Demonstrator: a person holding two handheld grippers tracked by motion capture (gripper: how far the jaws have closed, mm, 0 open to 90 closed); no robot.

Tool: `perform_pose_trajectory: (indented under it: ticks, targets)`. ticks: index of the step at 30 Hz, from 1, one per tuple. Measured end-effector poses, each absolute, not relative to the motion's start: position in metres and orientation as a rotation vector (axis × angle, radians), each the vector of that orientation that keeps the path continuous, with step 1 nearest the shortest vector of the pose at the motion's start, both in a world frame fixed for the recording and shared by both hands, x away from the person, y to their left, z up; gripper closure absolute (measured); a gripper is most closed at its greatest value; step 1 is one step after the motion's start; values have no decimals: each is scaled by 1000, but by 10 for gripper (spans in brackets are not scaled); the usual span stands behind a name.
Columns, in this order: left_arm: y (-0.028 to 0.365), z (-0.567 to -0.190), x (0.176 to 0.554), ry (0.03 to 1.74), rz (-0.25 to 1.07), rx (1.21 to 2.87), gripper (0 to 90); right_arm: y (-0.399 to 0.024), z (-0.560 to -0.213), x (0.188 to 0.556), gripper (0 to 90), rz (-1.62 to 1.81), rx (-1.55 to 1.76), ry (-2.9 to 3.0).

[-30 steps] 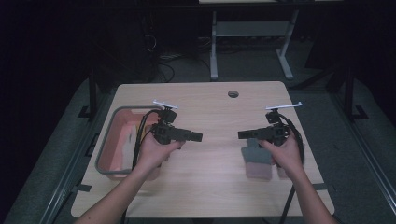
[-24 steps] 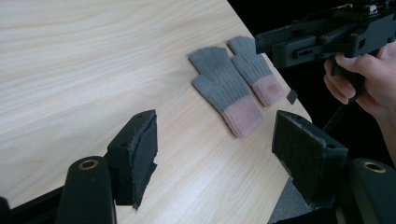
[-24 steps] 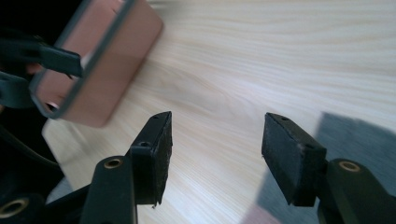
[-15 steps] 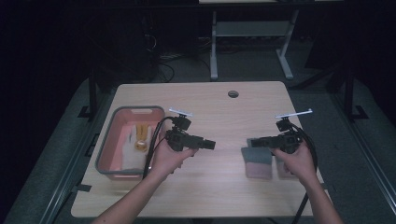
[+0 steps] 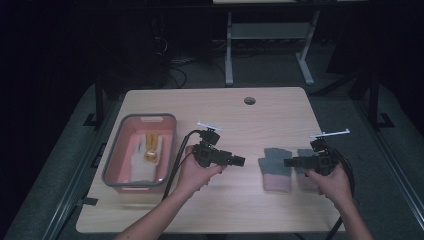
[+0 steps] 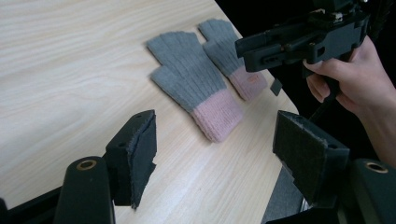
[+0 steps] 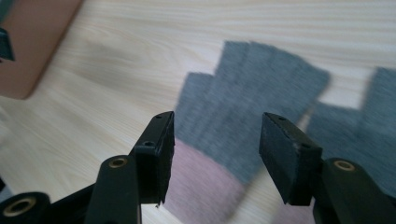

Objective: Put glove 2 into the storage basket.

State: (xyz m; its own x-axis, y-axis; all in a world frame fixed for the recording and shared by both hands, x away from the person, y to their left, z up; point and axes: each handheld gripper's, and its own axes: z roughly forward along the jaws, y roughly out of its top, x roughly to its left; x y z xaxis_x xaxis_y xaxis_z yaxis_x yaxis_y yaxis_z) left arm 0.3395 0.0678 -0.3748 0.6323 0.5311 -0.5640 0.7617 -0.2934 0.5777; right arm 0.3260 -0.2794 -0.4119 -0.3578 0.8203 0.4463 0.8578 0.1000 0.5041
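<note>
Two grey knit gloves with pink cuffs lie flat side by side on the wooden table [image 5: 240, 125], one [image 5: 276, 170] left of the other [image 5: 303, 156]. My left gripper [image 5: 239, 161] points right at them from a short way off and stands open with nothing in it. In the left gripper view [image 6: 215, 126] both gloves [image 6: 187, 84] [image 6: 229, 56] lie ahead. My right gripper [image 5: 287, 162] points left, low over the gloves. Its jaws [image 7: 217, 119] have just been closing a little but stand open above a glove [image 7: 252, 93], with nothing between the pads.
A pink tub with a grey rim [image 5: 114, 165] sits at the table's left and holds a white and yellow glove [image 5: 150, 150]. A round cable hole [image 5: 249, 100] is near the far edge. Table legs and cables stand on the dark floor behind.
Both hands have moved right and toward the near edge, sinking closer to the table. The left gripper has left the tub's side and the gloves have come out from under the right hand.
</note>
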Motion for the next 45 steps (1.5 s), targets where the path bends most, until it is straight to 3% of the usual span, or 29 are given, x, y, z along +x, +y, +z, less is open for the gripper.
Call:
perform_pose_trajectory:
  ticks: [21,45]
  targets:
    - [39,-389,335,965,-361,2007,303,-315,-423,314,509,-947,-1938,-2398]
    - [22,-396,328,939,-379,2025,304,-317,-444,318,600,-714,-2035,-2438]
